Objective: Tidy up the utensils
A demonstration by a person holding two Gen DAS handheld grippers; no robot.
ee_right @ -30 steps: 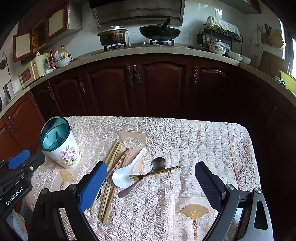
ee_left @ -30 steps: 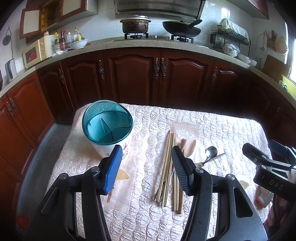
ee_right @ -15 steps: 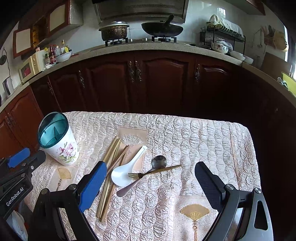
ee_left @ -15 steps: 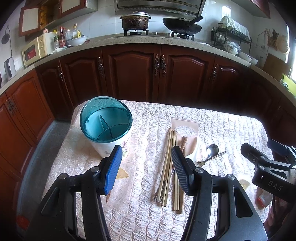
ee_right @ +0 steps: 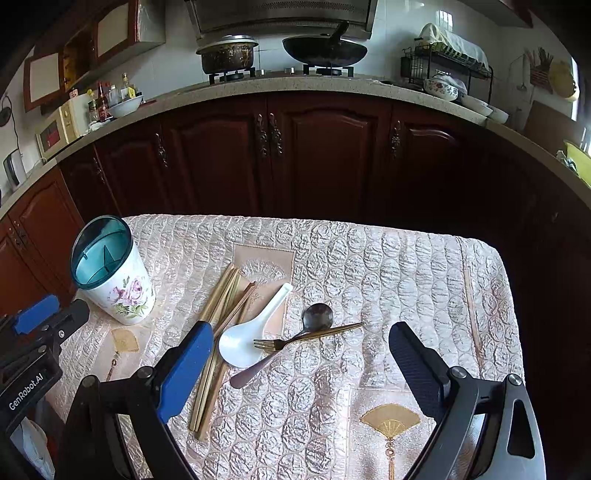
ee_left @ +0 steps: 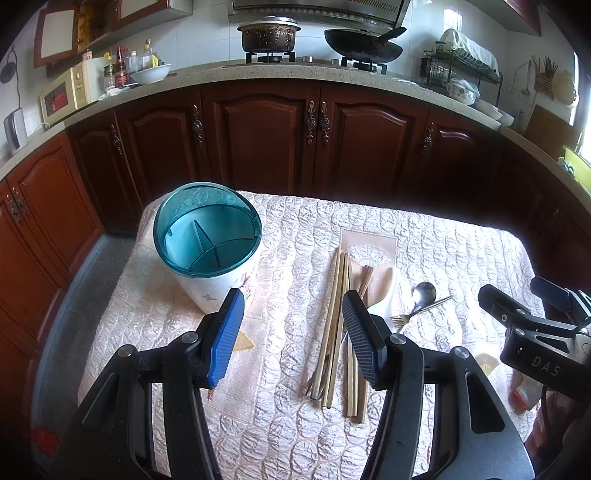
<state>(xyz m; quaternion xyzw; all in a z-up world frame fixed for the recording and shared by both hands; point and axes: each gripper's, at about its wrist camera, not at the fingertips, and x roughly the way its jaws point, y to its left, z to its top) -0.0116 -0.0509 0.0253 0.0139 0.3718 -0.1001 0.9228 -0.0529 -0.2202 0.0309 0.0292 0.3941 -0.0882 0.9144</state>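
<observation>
A white floral utensil holder point(ee_left: 221, 288) point(ee_right: 123, 291) with a teal divided rim stands at the table's left. Several wooden chopsticks point(ee_left: 334, 325) point(ee_right: 221, 306) lie in a bundle mid-table. Next to them lie a white ceramic spoon point(ee_right: 245, 338) point(ee_left: 388, 295), a dark metal spoon point(ee_right: 316, 317) point(ee_left: 423, 293) and a gold fork point(ee_right: 306, 336) point(ee_left: 417, 310), crossing each other. My left gripper point(ee_left: 293, 332) is open and empty, above the cloth between holder and chopsticks. My right gripper point(ee_right: 301, 363) is open and empty, just short of the fork and spoons.
The table carries a quilted cream cloth point(ee_right: 369, 266) with fan emblems. Dark wooden cabinets point(ee_left: 258, 140) and a counter with a pot point(ee_left: 267, 35) and wok point(ee_left: 364, 46) stand behind. The floor point(ee_left: 81, 266) drops off at the left.
Both views have shifted slightly: the holder and utensils sit a little higher and closer in frame. Both grippers stay open and empty.
</observation>
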